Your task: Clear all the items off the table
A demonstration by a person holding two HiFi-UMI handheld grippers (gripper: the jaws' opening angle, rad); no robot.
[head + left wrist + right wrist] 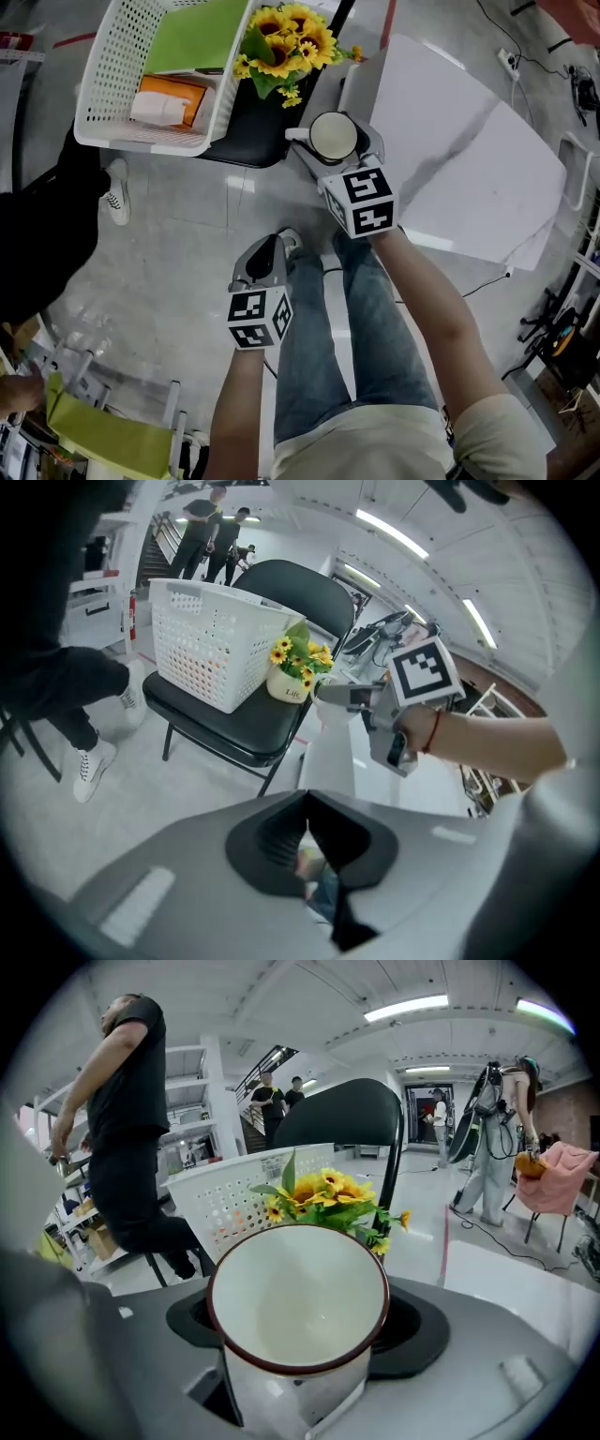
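Your right tool [298, 1340] is clamped on a white mug [298, 1288] with a dark red rim. It holds the mug clear of the white counter [469, 178], just beside the corner of the black chair [246, 136], where a pot of sunflowers [286, 37] and a white basket [112, 84] sit side by side. Your left tool [277, 246] is pressed shut with nothing in it, over the floor, apart from the mug.
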